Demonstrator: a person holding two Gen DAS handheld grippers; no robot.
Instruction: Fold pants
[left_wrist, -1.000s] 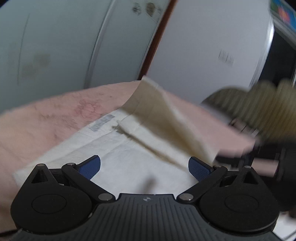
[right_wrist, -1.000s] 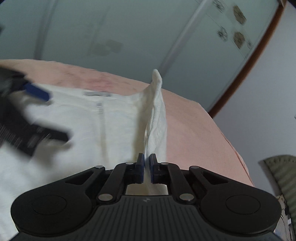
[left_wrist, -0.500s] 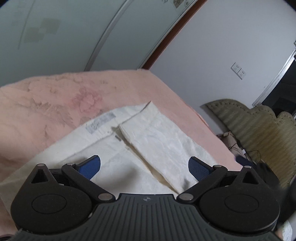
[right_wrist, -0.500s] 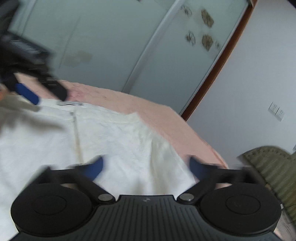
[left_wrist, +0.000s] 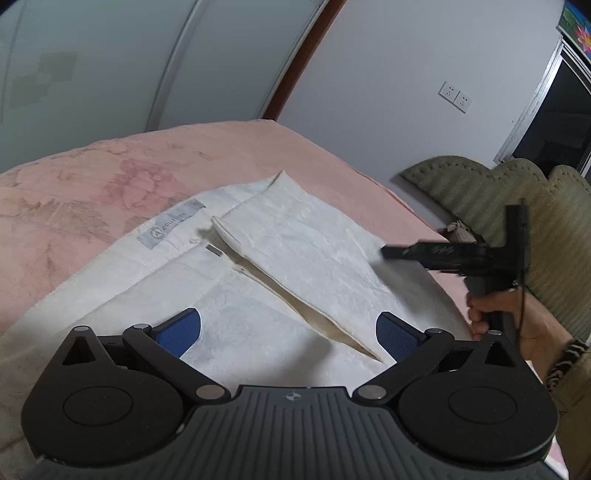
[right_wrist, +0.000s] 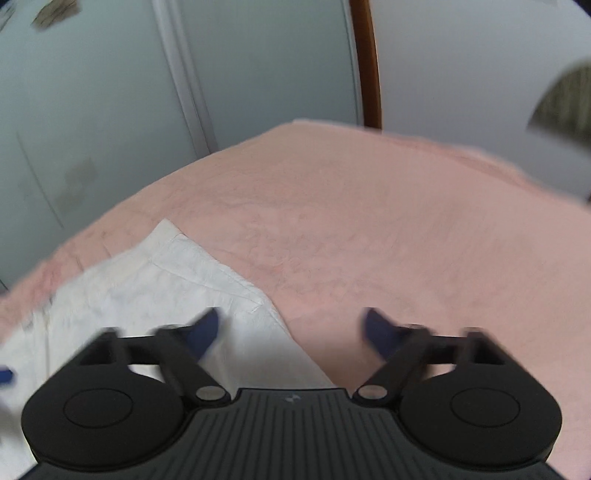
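White pants (left_wrist: 258, 280) lie flat on a pink bed cover (left_wrist: 92, 184), with a grey waistband label (left_wrist: 170, 227) at the far end and one side folded over the middle (left_wrist: 314, 251). My left gripper (left_wrist: 288, 328) is open and empty just above the pants. My right gripper (right_wrist: 291, 328) is open and empty over the pants' right edge (right_wrist: 177, 280); it also shows in the left wrist view (left_wrist: 458, 254), held in a hand beside the pants.
A green ribbed sofa (left_wrist: 498, 195) stands to the right of the bed. Pale wardrobe doors (left_wrist: 110, 66) and a white wall with sockets (left_wrist: 456, 96) are behind. Bare pink cover (right_wrist: 388, 221) stretches right of the pants.
My right gripper let go of the raised pants flap, which now lies flat over the middle. The right gripper opened and swung away to the right. My left gripper stayed open.
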